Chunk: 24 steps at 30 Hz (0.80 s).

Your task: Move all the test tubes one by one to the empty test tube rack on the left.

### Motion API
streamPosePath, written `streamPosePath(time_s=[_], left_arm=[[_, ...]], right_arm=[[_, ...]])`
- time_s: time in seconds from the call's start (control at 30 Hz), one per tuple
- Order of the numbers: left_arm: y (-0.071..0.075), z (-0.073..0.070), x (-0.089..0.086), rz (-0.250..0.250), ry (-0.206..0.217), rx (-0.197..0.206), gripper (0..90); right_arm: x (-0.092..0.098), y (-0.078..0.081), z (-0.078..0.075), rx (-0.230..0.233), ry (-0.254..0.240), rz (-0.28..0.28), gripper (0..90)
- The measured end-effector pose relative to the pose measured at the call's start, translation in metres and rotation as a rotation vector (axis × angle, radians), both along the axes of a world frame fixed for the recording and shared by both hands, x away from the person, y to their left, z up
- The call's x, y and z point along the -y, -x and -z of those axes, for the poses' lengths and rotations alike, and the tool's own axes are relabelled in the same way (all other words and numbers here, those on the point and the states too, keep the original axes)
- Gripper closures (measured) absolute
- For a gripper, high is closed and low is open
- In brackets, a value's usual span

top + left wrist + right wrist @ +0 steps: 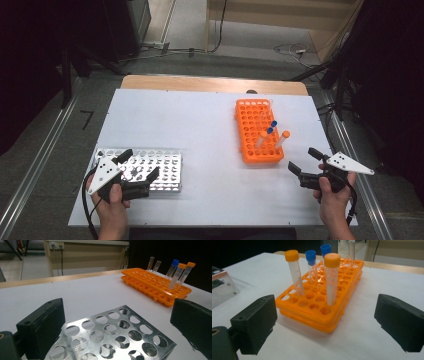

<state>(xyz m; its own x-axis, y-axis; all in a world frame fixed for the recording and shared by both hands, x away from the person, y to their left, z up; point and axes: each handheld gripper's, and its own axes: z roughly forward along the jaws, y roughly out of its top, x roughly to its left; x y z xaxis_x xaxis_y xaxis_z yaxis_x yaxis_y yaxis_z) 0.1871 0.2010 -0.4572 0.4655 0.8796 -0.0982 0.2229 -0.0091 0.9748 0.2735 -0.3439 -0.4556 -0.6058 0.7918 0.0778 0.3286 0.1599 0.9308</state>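
Two racks on the white table: a metal rack at near left and an orange rack at right. The orange one holds four capped tubes, two with orange caps and two with blue caps, plus two uncapped clear tubes at its far end. The left gripper hovers over the metal rack, jaws spread wide, gripping nothing. The right gripper sits just near-right of the orange rack, jaws wide too, empty.
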Motion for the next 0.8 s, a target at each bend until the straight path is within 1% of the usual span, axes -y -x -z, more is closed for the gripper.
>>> streamPosePath(time_s=[0.13, 0.2, 0.3, 0.37, 0.43, 0.47, 0.5, 0.6, 0.67, 0.73, 0.77, 0.8], left_arm=[[0.000, -0.001, 0.004, 0.008, -0.009, 0.003, 0.0], [-0.001, 0.000, 0.006, 0.016, -0.021, -0.001, 0.0], [-0.001, -0.001, 0.008, 0.017, -0.019, 0.001, 0.0], [-0.002, -0.001, 0.009, 0.014, -0.015, -0.001, 0.0], [-0.003, -0.001, 0.010, 0.015, -0.016, -0.009, 0.0], [-0.003, -0.001, 0.010, 0.015, -0.016, -0.009, 0.0], [-0.004, -0.001, 0.011, 0.016, -0.019, -0.017, 0.0], [-0.005, -0.001, 0.012, 0.020, -0.022, -0.020, 0.0], [-0.004, -0.001, 0.013, 0.022, -0.028, -0.022, 0.0], [-0.004, -0.001, 0.013, 0.021, -0.029, -0.020, 0.0], [-0.004, -0.001, 0.013, 0.021, -0.029, -0.020, 0.0], [-0.004, -0.001, 0.014, 0.021, -0.029, -0.021, 0.0]], right_arm=[[-0.002, -0.002, -0.002, -0.002, -0.004, 0.006, 4.1], [-0.007, -0.008, -0.002, -0.012, 0.008, 0.015, 5.8], [-0.012, -0.016, 0.001, -0.032, 0.010, 0.039, 12.4], [-0.015, -0.023, 0.004, -0.057, 0.001, 0.036, 15.4], [-0.018, -0.030, 0.008, -0.069, 0.006, 0.049, 25.4], [-0.021, -0.033, 0.010, -0.075, 0.012, 0.062, 28.2], [-0.023, -0.039, 0.012, -0.089, 0.013, 0.068, 30.1], [-0.027, -0.049, 0.016, -0.116, 0.007, 0.080, 36.2], [-0.030, -0.054, 0.019, -0.123, -0.003, 0.067, 39.2], [-0.032, -0.056, 0.019, -0.125, 0.002, 0.068, 40.4], [-0.037, -0.060, 0.021, -0.128, 0.004, 0.064, 43.4], [-0.037, -0.060, 0.021, -0.128, 0.004, 0.064, 43.4]])
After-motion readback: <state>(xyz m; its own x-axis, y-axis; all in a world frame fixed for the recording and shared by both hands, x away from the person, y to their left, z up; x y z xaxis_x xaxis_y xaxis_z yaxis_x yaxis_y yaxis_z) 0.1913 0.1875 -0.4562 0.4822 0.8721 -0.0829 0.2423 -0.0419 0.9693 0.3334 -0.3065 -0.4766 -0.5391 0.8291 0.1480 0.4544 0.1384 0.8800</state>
